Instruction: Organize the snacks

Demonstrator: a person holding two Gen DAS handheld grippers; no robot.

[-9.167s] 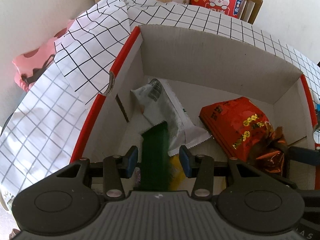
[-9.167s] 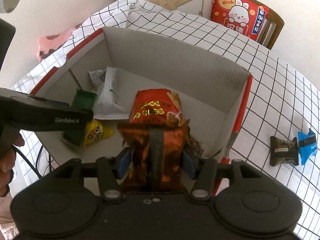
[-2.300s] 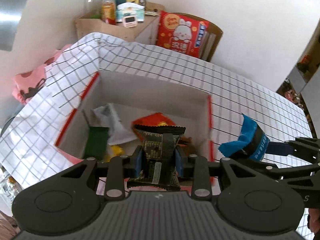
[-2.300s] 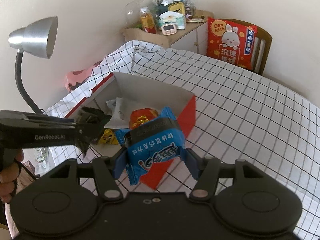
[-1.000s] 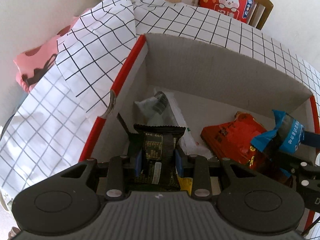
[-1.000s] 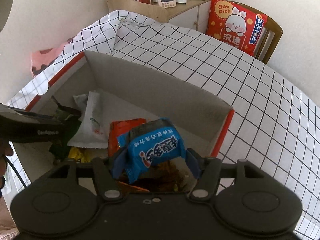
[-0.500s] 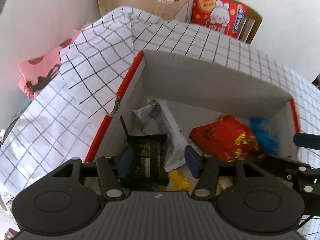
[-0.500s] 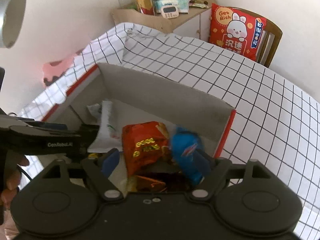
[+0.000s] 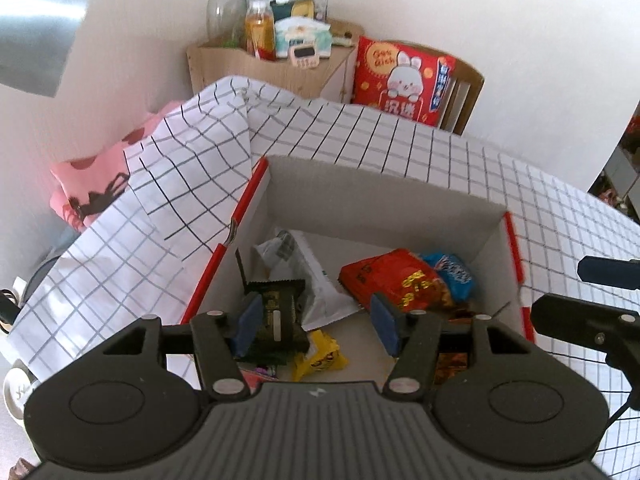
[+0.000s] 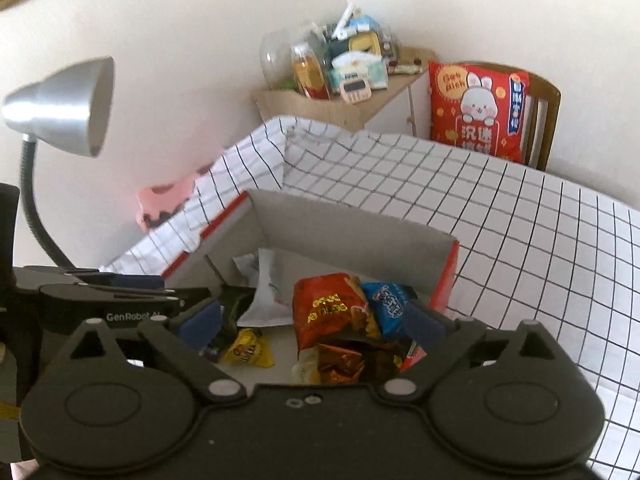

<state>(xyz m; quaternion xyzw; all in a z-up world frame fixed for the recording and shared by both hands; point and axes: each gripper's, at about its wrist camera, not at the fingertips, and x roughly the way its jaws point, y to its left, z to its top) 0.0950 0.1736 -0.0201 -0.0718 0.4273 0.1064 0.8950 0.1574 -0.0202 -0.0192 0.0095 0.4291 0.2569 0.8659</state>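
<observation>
Both tongs are spread wide and nothing is held. The dark snack packet point(image 9: 276, 316) is seen lying in the cardboard box point(image 9: 384, 192), just beside the left tongs' point(image 9: 316, 322) left pad; the blue snack packet point(image 10: 386, 306) is lodged against the red bag point(image 10: 328, 308), between the right tongs' point(image 10: 312, 326) pads and beyond them.

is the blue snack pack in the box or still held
In the box. The blue snack pack lies beside the red snack bag inside the cardboard box; the right gripper is open around nothing.
</observation>
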